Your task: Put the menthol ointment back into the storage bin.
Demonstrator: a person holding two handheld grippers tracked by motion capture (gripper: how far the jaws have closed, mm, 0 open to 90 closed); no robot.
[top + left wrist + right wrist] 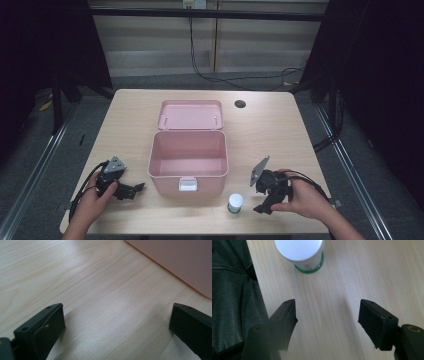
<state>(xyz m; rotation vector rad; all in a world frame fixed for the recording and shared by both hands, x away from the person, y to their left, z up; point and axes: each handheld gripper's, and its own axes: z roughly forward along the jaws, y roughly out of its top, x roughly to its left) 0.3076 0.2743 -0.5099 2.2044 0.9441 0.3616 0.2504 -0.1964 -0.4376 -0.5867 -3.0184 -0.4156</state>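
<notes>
Right gripper point(261, 207): jaws spread wide, nothing between them, low over the table point(125, 115) near its front edge. It points at the small bottle point(235, 202), which stands upright just ahead of the jaw tips, not touched. Left gripper point(134, 190): jaws also spread and empty, resting near the front left of the pink box point(188, 170), apart from its wall.

Progress, as judged: early. Box is open, lid point(190, 114) folded back flat behind it, interior bare. Bottle not yet grasped and not yet in the box; the reach, the pinch, the lift and the placing all appear to remain.

Bottle: short, round, white cap on top, white body, green band around the base. Any label is too small to read. Stands in front of the box, right of its white latch point(188, 184).
</notes>
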